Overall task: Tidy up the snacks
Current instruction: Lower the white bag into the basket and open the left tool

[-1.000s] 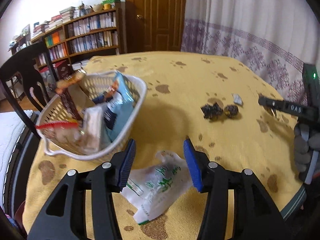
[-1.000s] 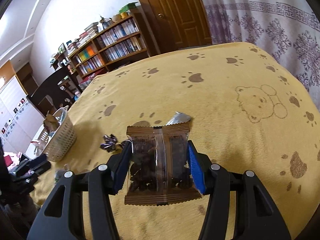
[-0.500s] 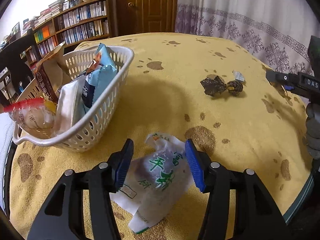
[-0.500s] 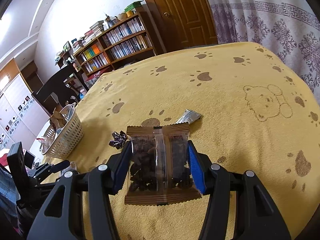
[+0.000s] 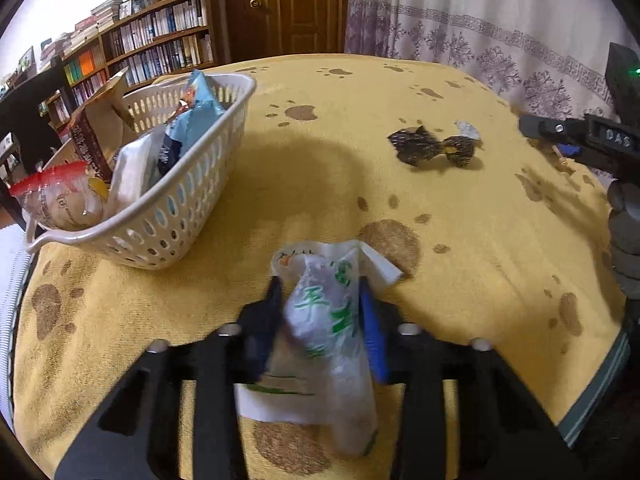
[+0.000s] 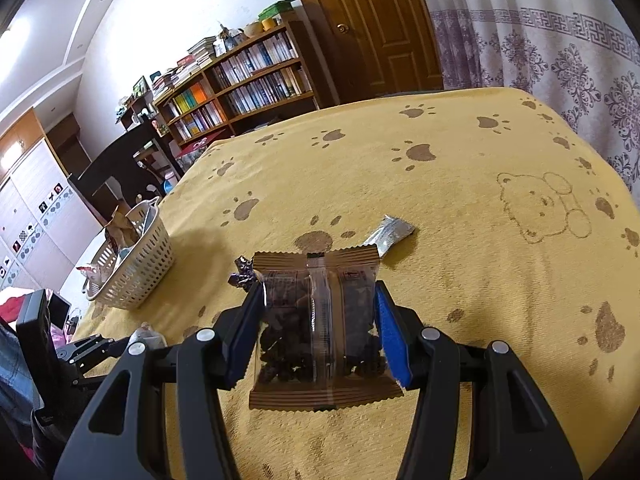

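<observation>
Yellow tablecloth: far half bare

1. Between the fingers of the left gripper sits a snack bag, which lies on the tablecloth.
2. Ahead and to the left of that gripper stands the basket, with several packets leaning inside it.
3. Ahead and to the right lie two small wrapped sweets, touching each other; a small sachet lies just behind them.
4. At the far right of the left wrist view is the right gripper, held by a gloved hand.
5. Between the right gripper's fingers sits a snack packet.
6. Just ahead of that packet lies the sachet, with the sweets to the left; the basket stands well to the left.
</observation>
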`<state>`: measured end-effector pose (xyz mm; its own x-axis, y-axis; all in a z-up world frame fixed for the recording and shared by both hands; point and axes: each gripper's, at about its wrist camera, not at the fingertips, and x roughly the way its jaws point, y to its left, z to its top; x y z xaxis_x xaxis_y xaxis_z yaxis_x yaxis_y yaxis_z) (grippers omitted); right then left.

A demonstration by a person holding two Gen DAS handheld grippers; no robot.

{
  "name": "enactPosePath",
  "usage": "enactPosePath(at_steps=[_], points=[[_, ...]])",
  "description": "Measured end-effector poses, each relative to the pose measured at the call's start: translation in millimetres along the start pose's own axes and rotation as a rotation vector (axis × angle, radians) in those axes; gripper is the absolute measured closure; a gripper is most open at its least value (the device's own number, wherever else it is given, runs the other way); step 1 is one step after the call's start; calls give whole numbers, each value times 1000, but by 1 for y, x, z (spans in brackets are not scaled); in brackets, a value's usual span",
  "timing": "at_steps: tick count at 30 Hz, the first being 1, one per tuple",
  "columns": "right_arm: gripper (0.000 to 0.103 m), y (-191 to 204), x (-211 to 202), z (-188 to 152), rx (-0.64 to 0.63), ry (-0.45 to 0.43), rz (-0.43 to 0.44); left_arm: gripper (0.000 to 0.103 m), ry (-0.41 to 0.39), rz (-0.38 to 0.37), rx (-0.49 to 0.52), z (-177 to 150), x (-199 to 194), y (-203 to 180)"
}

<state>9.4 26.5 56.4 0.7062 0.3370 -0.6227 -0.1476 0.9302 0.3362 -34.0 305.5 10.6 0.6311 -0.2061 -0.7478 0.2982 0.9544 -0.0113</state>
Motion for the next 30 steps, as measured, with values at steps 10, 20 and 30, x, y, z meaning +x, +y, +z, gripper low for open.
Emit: enactPosePath(at_steps=[10, 20, 30], points=[[49, 2, -7, 1, -1, -18, 8, 74, -113, 32, -18, 17, -39, -2], [49, 6, -7, 0, -9, -12, 16, 74, -260, 106, -70, 46, -92, 27], [49, 8, -2, -3, -10, 0, 13, 73, -303, 204, -205, 75, -80, 88]])
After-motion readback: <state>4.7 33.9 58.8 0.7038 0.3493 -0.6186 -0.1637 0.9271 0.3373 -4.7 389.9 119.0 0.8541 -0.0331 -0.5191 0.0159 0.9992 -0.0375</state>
